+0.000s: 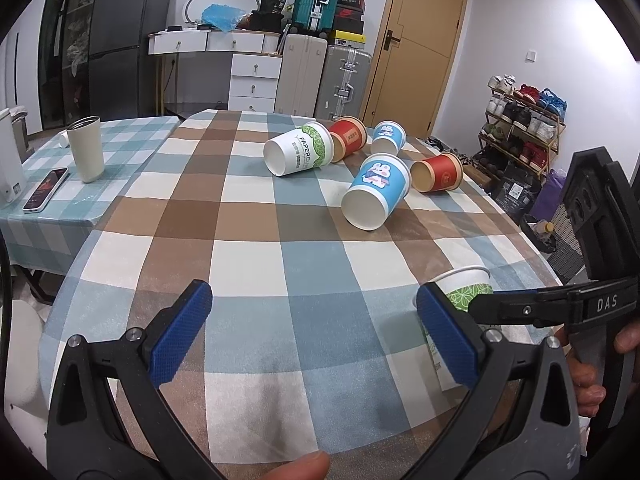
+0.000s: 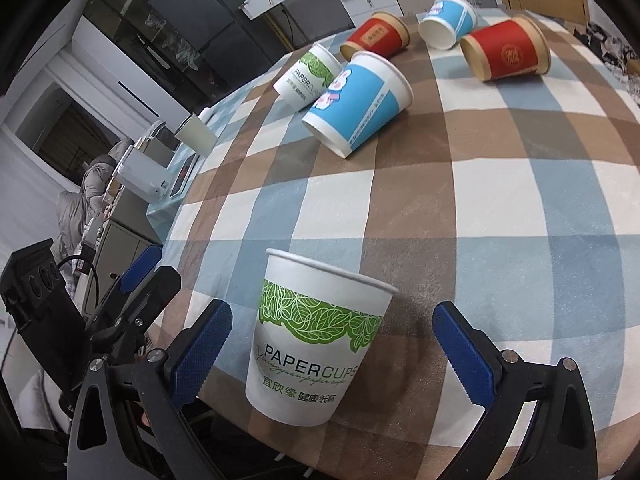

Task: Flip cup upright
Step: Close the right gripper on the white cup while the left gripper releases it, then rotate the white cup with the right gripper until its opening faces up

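A white paper cup with green leaves (image 2: 316,336) stands upright near the table's front edge, between the open fingers of my right gripper (image 2: 340,350), which do not touch it. It also shows in the left wrist view (image 1: 468,288), partly hidden behind my left gripper's right finger. My left gripper (image 1: 314,330) is open and empty over the checked cloth. Several cups lie on their sides farther back: a white and green one (image 1: 300,150), a large blue one (image 1: 376,192), a small blue one (image 1: 388,138) and two red ones (image 1: 350,136) (image 1: 438,172).
The round table carries a checked cloth (image 1: 248,248). A second table at the left holds a cream tumbler (image 1: 86,148), a phone (image 1: 46,190) and a white appliance (image 1: 8,160). A shoe rack (image 1: 524,120), suitcases and drawers stand behind.
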### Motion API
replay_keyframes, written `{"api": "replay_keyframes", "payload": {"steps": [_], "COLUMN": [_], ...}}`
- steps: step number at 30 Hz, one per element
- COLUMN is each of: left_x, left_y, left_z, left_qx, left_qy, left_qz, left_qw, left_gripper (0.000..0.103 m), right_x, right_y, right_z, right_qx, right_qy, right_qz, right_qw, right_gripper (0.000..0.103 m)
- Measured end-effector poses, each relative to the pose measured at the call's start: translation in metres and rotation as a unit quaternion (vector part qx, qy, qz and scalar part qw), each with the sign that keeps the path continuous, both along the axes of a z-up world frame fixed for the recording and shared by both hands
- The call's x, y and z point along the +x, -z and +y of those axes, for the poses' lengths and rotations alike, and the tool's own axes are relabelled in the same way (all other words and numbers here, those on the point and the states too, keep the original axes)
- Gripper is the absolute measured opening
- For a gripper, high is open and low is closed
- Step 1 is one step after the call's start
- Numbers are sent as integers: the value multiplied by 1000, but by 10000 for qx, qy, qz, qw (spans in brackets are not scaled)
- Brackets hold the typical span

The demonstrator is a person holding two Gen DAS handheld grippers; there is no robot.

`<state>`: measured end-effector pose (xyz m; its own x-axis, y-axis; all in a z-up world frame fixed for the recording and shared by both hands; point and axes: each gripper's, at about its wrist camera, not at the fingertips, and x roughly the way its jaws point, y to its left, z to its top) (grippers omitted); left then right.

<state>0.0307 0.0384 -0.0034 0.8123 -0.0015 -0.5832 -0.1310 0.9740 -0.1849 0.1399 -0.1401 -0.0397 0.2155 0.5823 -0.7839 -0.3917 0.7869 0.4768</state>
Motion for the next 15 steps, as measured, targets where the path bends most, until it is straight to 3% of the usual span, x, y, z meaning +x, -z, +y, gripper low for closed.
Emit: {"api": "replay_keyframes", "payload": {"steps": [10, 15], "left_x": [0, -1], "left_y": [0, 0], "left_z": [0, 0], "left_qx": [-6, -17], "left_qy": [-6, -12], "left_qz": [7, 20], "left_qw": [10000, 10000], "left_gripper": [102, 102], "right_x": [13, 20], "right_y": [6, 10], "right_z": [4, 8], "right_qx": [127, 149], "right_qy": [-11, -22], "right_qz": [345, 497], "right_qw": [9993, 9986], "right_gripper": [102, 96]}}
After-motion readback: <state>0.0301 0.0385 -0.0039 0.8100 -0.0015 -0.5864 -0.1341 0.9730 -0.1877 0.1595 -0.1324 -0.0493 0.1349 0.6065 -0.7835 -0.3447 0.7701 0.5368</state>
